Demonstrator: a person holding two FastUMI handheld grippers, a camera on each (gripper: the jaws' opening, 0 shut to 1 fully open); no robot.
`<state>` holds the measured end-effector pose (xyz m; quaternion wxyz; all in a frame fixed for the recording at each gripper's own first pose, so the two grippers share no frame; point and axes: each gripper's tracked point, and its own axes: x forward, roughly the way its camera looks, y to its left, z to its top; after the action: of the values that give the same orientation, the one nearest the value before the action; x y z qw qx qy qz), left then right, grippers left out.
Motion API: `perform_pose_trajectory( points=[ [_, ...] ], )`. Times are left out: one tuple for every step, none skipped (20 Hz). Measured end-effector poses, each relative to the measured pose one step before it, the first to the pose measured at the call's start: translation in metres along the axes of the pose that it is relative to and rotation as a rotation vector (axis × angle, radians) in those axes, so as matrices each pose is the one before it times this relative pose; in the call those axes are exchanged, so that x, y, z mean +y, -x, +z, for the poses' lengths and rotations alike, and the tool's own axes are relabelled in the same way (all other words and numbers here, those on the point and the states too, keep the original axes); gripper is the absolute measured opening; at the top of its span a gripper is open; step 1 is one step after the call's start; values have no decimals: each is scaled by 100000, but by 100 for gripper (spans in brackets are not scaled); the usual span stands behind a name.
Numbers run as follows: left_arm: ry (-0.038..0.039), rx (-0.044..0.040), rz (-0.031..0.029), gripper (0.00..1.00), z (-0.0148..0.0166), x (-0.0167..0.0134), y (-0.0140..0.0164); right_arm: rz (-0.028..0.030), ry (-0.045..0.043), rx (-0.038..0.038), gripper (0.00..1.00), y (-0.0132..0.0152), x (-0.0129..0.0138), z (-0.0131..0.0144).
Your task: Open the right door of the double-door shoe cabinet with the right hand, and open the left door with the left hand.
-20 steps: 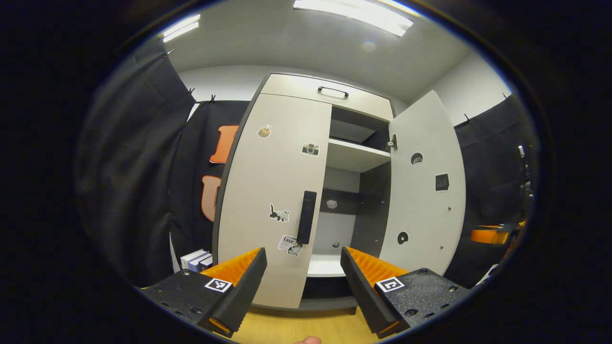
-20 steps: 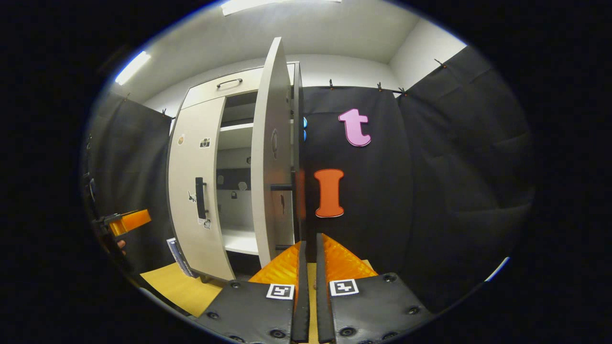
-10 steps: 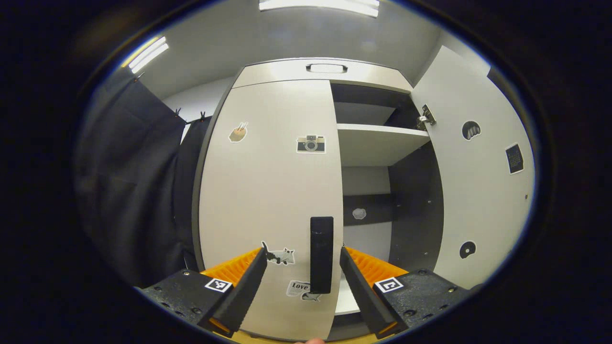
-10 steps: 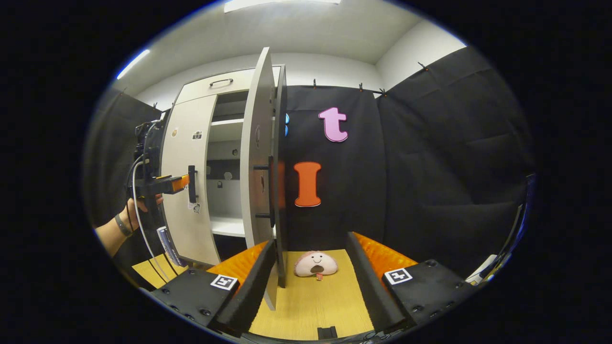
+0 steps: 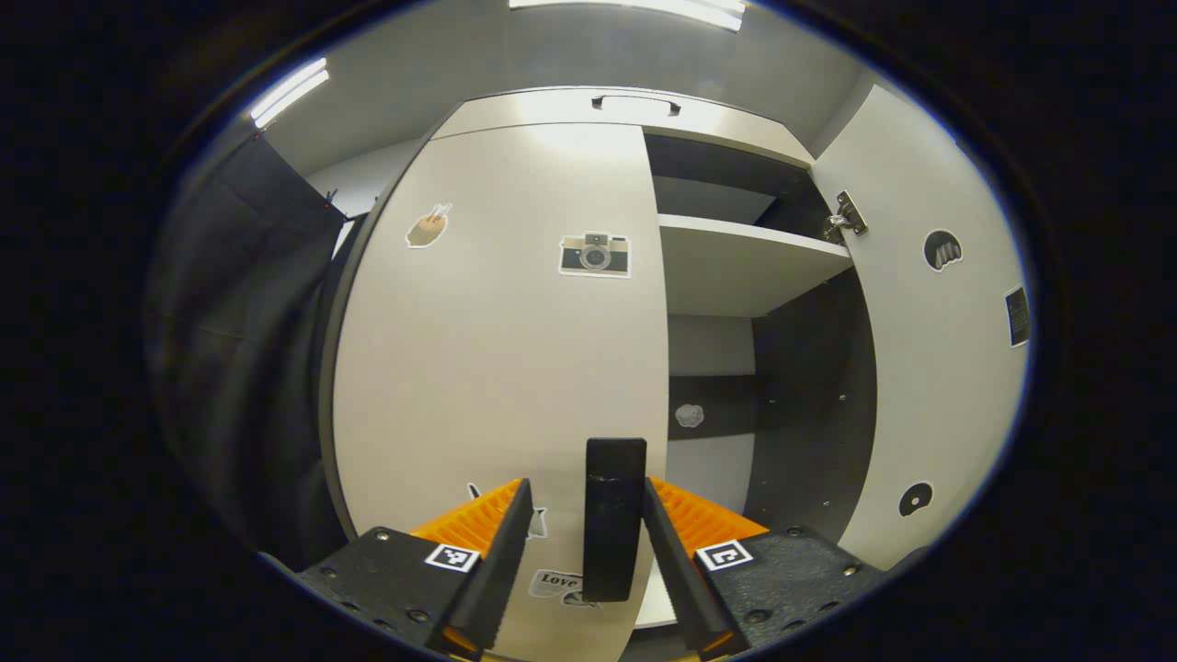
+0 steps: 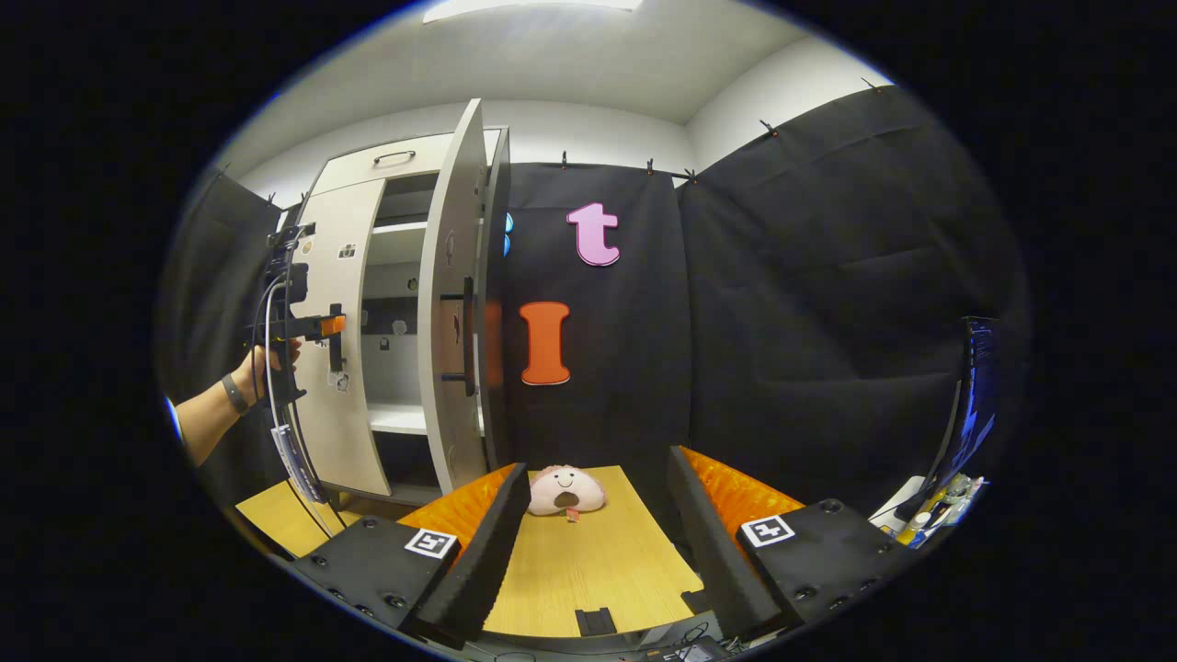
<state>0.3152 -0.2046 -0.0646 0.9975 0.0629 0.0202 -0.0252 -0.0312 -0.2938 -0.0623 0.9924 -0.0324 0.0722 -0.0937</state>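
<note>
The shoe cabinet has two doors and one drawer front across the top with a single handle. Its right door stands swung wide open, while the left door lies shut in its frame. In the left gripper view the left gripper is spread apart with the left door's one dark vertical handle standing between its two fingers — a gap shows on either side, so neither finger presses on it. On the left door's face I count four stickers: a camera sticker, one near the upper left, and two partly hidden low beside the fingers. Inside, one shelf crosses the open half. In the right gripper view the right gripper is wide open and holds nothing, hanging over a wooden table where one small pink plush toy lies — well apart from the right door's edge.
</note>
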Motion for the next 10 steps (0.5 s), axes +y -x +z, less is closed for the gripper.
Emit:
perform_pose_trajectory(
  points=[
    [1451,1232,-1636,51,-317,-341,-245,-466,521,351,89,118,-66,-69],
    [460,1156,83,42,-406,-29,-371,-315,521,184,89,-18,80,126],
    [-612,1281,508,38,-507,71,-207,100,408,-163,97,138,176,115],
    [560,1605,495,36,-695,85,-317,386,300,-314,97,147,274,190],
    [2142,367,1051,35,-377,75,133,997,211,-442,97,242,233,185],
    [1446,-1059,892,35,-133,63,-59,1821,185,-458,89,-59,617,215],
    [-648,374,691,35,-118,23,140,1151,140,21,89,-117,427,77],
    [-2136,258,-130,34,58,-20,-66,215,232,287,97,-100,140,27],
    [-2186,1367,-588,33,-91,-64,-37,85,192,166,97,21,223,25],
    [-1016,2071,-372,31,-79,1,-53,332,-213,-191,97,260,197,96]
  ],
)
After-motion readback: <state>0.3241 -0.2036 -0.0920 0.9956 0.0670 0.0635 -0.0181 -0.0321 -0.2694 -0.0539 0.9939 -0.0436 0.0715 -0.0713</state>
